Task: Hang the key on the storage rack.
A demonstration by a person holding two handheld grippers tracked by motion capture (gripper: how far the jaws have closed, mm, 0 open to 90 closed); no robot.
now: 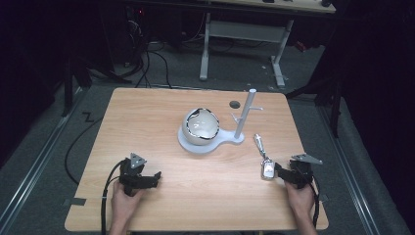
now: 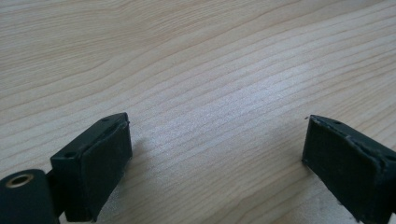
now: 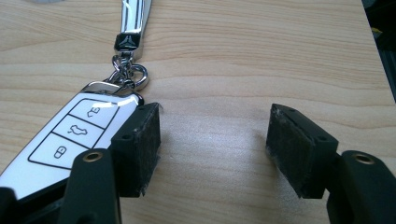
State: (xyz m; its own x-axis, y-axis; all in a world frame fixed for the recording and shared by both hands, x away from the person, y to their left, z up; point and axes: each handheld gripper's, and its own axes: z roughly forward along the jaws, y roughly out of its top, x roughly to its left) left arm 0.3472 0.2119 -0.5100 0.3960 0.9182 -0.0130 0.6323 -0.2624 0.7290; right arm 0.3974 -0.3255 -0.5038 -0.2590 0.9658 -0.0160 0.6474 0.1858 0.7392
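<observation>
A white car key fob (image 1: 267,169) with a silver keychain strap (image 1: 259,143) lies on the wooden table (image 1: 147,112) at the right. In the right gripper view the fob (image 3: 74,135) rests just outside the left jaw, its strap (image 3: 133,18) running away from me. My right gripper (image 1: 280,171) (image 3: 215,140) is open, with bare wood between its jaws. My left gripper (image 1: 155,177) (image 2: 217,154) rests open near the front left, over bare table.
A grey stand (image 1: 247,113) with a post and small pegs rises from a rounded base (image 1: 188,144) at the table's middle. A cracked pale sphere (image 1: 200,125) sits on that base. A small dark hole (image 1: 234,104) marks the tabletop behind it.
</observation>
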